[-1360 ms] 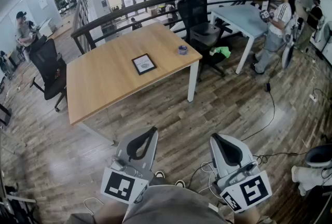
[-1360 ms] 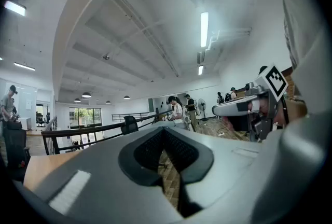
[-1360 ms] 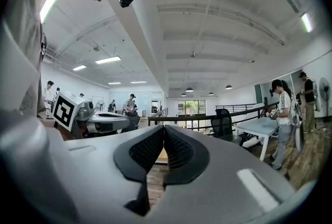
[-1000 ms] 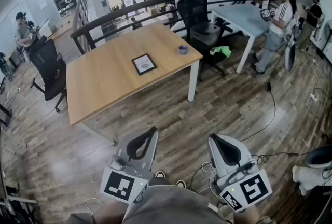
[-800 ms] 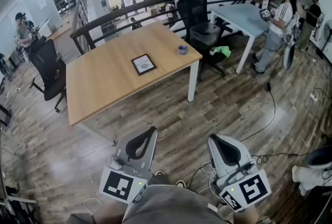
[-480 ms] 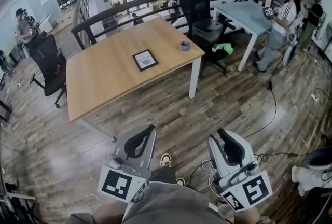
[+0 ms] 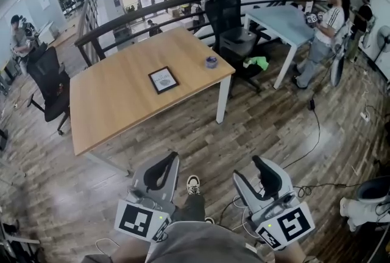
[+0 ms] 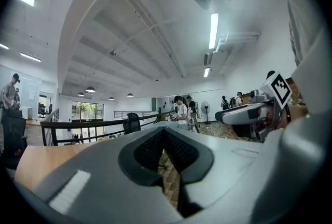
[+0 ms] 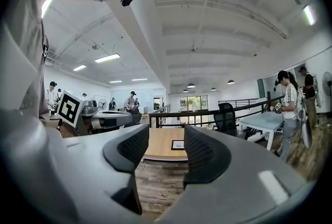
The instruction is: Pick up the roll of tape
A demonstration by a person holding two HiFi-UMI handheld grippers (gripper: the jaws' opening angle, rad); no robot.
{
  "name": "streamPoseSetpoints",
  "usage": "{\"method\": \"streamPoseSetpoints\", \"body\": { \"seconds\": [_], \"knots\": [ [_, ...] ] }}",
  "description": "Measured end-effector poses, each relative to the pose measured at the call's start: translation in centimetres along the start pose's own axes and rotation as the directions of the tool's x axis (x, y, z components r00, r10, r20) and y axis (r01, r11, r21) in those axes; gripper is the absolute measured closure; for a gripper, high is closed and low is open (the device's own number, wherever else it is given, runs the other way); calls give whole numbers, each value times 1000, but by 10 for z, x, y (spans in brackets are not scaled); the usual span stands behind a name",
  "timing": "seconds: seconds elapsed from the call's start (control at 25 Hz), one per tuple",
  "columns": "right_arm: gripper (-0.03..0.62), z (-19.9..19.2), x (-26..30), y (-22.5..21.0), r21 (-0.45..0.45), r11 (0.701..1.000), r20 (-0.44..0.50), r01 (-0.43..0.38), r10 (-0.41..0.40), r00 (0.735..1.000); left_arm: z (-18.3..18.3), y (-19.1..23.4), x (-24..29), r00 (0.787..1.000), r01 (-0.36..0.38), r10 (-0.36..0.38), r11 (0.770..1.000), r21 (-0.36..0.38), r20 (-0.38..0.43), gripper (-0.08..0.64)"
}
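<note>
The roll of tape (image 7: 211,61), small and bluish, stands near the right far corner of the wooden table (image 7: 116,103), well ahead of both grippers. A framed marker card (image 7: 163,80) lies mid-table. My left gripper (image 7: 173,158) hovers over the floor in front of the table, its pads meeting with nothing held; the left gripper view shows the pads (image 8: 165,132) together. My right gripper (image 7: 248,168) is beside it, jaws opening and spread with nothing between them. In the right gripper view the table (image 9: 161,151) and card (image 9: 178,144) show through the gap.
Black office chairs stand behind the table (image 7: 228,12) and at its left (image 7: 46,82). A pale blue table (image 7: 286,21) and people (image 7: 323,30) are at the right. A railing (image 7: 152,9) runs behind. A cable (image 7: 314,134) trails on the wood floor.
The right gripper's jaws have gone from shut to spread apart. Both grippers have shifted a little toward the table, and a shoe has stepped into view between them.
</note>
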State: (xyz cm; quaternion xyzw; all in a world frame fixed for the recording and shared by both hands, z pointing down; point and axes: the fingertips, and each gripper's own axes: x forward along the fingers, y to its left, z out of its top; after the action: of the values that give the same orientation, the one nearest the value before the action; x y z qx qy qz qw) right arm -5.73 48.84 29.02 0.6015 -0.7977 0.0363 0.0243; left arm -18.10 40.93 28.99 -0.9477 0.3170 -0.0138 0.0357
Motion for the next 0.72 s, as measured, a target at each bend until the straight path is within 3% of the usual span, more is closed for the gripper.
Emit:
{"method": "streamPoseSetpoints", "body": {
  "seconds": [0.24,0.72],
  "knots": [
    [397,3,51,-35,-9,1000,-25,14,-14,1000,-7,38,46,1000,-3,3,1000,-20,-10,558],
    [397,16,197,-79,0,1000,-88,-1,1,996,-9,156,144,999,0,-2,999,-42,-42,558]
  ]
}}
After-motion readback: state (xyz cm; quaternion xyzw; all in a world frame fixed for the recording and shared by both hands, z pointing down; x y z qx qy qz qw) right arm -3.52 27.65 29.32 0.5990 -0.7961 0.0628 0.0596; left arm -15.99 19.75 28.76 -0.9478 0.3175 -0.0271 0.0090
